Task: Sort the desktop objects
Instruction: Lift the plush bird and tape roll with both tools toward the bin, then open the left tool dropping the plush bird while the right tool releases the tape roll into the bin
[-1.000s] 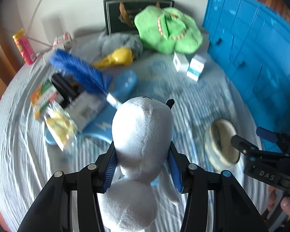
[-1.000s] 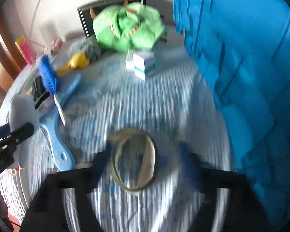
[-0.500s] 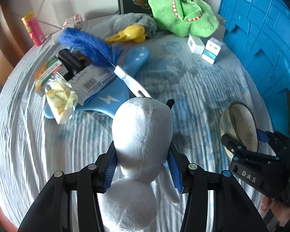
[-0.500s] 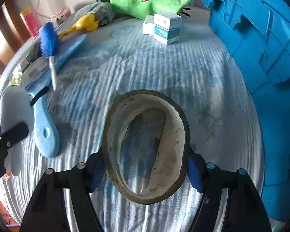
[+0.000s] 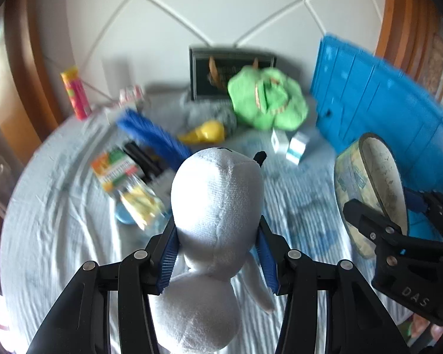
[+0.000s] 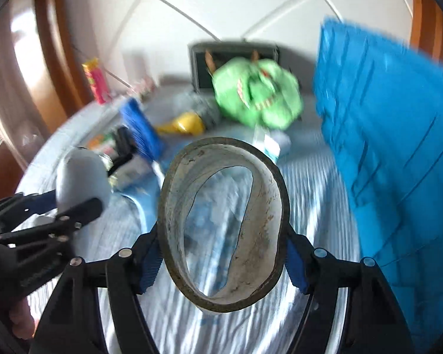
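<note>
The left tongs [image 5: 217, 250] are clenched on a white plush toy with a round head [image 5: 217, 200], held up at the lower middle of the left wrist view. The right tongs [image 6: 223, 261] grip a worn, grey-edged roll of tape [image 6: 223, 224], squeezed into an oval at the centre of the right wrist view. Both things hang above the table with its pale blue ribbed cloth [image 5: 59, 236].

The big blue plastic crate [image 5: 384, 103] stands at the right of both frames; it is probably where they go, and neither has reached it.

Much seems left to sort: a green plush monster [image 5: 267, 103], a yellow plastic toy [image 5: 203, 135], a blue feather duster [image 5: 150, 135], two small white boxes [image 5: 289, 146], an orange-and-green packet [image 5: 115, 169] and a pink-and-yellow tube [image 5: 75, 93] lie across the upper half.
</note>
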The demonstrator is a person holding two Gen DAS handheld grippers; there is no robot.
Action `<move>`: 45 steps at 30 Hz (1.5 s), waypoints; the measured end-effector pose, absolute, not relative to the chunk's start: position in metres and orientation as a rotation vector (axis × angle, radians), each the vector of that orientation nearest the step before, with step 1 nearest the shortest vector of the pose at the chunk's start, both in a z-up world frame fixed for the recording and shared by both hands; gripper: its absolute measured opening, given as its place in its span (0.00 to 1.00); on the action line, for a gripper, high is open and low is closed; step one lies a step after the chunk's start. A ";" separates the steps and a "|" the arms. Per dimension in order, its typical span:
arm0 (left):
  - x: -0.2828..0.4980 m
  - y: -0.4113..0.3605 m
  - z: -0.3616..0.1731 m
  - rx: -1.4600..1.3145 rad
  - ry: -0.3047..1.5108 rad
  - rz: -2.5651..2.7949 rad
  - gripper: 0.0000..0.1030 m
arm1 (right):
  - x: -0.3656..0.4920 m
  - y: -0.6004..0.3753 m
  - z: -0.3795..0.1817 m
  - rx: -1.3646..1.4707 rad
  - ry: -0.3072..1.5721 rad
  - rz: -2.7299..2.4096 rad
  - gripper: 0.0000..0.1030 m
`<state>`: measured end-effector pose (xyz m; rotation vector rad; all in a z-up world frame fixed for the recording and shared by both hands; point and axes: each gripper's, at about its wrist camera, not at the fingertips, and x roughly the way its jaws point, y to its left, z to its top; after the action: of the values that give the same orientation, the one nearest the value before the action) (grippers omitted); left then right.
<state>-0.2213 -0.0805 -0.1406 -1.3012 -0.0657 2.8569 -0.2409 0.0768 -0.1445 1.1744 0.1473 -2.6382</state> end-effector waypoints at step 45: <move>-0.229 0.199 0.075 -0.866 0.035 2.952 0.47 | -0.192 0.363 0.097 0.716 0.271 -2.993 0.67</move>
<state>-0.2289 0.1992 0.0753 -0.8659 0.0354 2.9519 -0.1916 0.3632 0.0965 0.7164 0.2713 -2.9929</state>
